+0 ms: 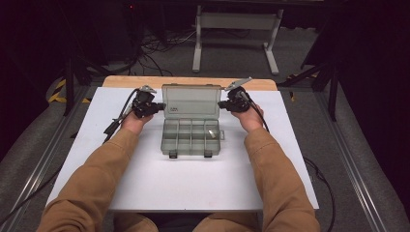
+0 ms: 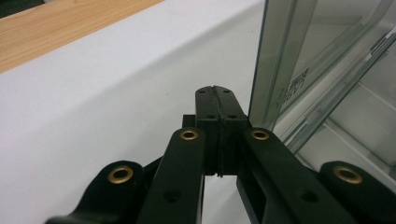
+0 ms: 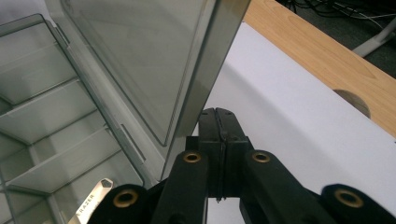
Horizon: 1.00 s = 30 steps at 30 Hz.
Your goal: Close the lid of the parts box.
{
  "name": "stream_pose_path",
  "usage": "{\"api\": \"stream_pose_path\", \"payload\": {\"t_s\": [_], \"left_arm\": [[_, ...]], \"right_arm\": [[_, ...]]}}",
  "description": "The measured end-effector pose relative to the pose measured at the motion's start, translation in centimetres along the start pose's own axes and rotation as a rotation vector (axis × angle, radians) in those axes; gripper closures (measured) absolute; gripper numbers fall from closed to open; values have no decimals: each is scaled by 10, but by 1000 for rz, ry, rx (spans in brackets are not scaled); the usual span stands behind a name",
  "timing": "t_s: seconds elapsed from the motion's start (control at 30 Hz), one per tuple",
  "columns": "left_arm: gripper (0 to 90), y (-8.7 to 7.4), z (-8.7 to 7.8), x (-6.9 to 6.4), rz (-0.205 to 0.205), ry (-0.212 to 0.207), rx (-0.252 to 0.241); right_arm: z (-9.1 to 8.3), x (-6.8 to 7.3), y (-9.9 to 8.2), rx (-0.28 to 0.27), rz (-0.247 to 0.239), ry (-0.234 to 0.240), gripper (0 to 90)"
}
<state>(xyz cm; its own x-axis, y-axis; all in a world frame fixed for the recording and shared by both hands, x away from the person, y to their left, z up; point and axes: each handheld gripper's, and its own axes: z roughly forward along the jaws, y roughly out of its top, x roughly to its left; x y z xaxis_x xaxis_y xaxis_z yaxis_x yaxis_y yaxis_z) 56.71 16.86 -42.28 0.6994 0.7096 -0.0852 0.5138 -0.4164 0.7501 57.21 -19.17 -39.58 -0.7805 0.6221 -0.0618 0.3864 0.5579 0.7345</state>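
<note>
A clear grey compartment box (image 1: 192,137) stands open in the middle of the white table top, its lid (image 1: 189,100) raised upright at the back. My left gripper (image 1: 158,107) is shut and empty, its tips just beside the lid's left edge (image 2: 261,60). My right gripper (image 1: 221,104) is shut too, pressed close against the lid's right edge (image 3: 210,79). In the left gripper view the jaws (image 2: 216,100) meet with nothing between them. The right gripper's jaws (image 3: 219,122) also meet flat. A small silver metal piece (image 3: 91,203) lies in a right-hand compartment (image 1: 212,133).
The white board (image 1: 145,179) lies on a wooden table whose edge (image 1: 145,81) shows at the back. Two latches (image 1: 171,154) sit on the box's near side. Cables (image 1: 113,123) trail from both grippers. A metal frame stand (image 1: 237,34) is on the floor beyond.
</note>
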Motion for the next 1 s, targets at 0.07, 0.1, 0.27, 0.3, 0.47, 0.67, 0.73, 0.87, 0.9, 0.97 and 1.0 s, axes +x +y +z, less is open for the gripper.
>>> {"api": "stream_pose_path", "payload": {"t_s": [0.07,0.1,0.27,0.3,0.47,0.67,0.73,0.87,0.9,0.97,1.0], "left_arm": [[900,0,0,0,-2,-6,-4],[900,0,-1,0,2,-7,-3],[900,0,-3,-1,17,-17,2],[900,0,-3,-1,15,-25,3],[900,0,-6,-1,36,-31,11],[900,0,-9,-3,51,-45,25],[900,1,-9,-3,57,-46,26],[900,0,-11,-4,57,-58,34],[900,0,-12,-4,76,-49,33],[900,0,-12,-4,72,-55,36],[900,1,-13,-5,84,-52,37]], "right_arm": [[-1,0,0,-1,-4,1,900],[-2,1,0,-1,-9,7,900],[-5,2,0,-3,-22,24,900],[-5,2,0,-3,-22,24,900],[-9,3,1,-6,-34,41,900],[-13,5,2,-1,-49,64,900],[-14,6,2,-1,-52,67,900],[-17,8,2,-1,-62,76,900],[-18,8,2,-2,-65,77,900],[-18,9,2,-2,-67,79,900],[-19,9,2,-2,-72,83,900]]}}
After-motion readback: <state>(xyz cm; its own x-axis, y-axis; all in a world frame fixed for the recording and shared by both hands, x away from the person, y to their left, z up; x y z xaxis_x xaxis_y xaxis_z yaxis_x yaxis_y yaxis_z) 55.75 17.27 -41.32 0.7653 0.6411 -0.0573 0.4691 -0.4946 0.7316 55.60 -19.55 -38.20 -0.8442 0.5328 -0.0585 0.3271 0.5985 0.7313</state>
